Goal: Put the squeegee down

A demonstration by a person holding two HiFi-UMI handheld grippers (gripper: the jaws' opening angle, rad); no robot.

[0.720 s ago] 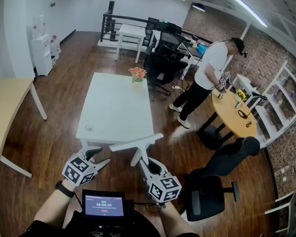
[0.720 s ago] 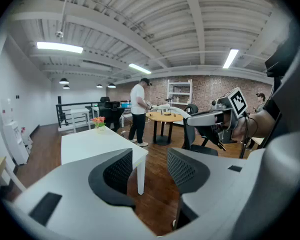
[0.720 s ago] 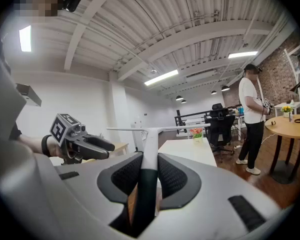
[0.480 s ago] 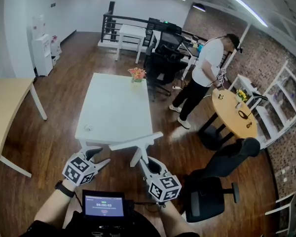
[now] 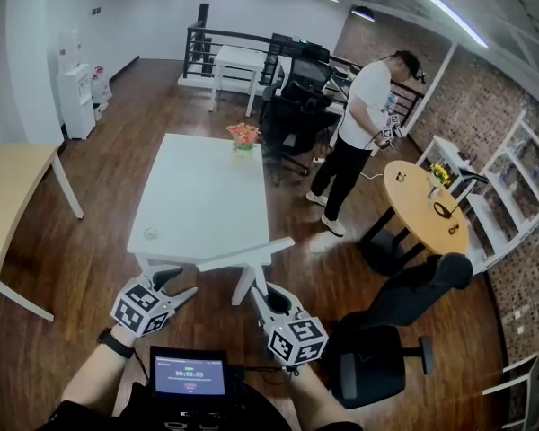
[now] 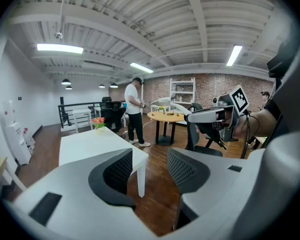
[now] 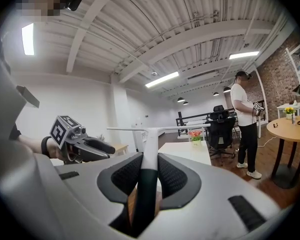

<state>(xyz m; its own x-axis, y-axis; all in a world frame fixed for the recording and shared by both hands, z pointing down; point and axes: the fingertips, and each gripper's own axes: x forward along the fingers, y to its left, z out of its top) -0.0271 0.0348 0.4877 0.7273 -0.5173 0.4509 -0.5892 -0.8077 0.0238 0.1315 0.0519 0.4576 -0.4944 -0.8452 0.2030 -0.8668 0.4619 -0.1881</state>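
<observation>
Our right gripper [image 5: 262, 296] is clamped on the dark grip of the white T-shaped squeegee [image 5: 248, 257]. Its handle runs forward from the jaws, and its blade sits crosswise in the air at the near edge of the white rectangular table [image 5: 202, 196]. Our left gripper [image 5: 178, 285] hangs beside it with jaws apart and empty, so we judge the set-down lies straight ahead for the right hand.

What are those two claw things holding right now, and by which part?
The right gripper is shut on the squeegee, clamping its handle with the blade end pointing away. The left gripper is open and holds nothing.
</observation>
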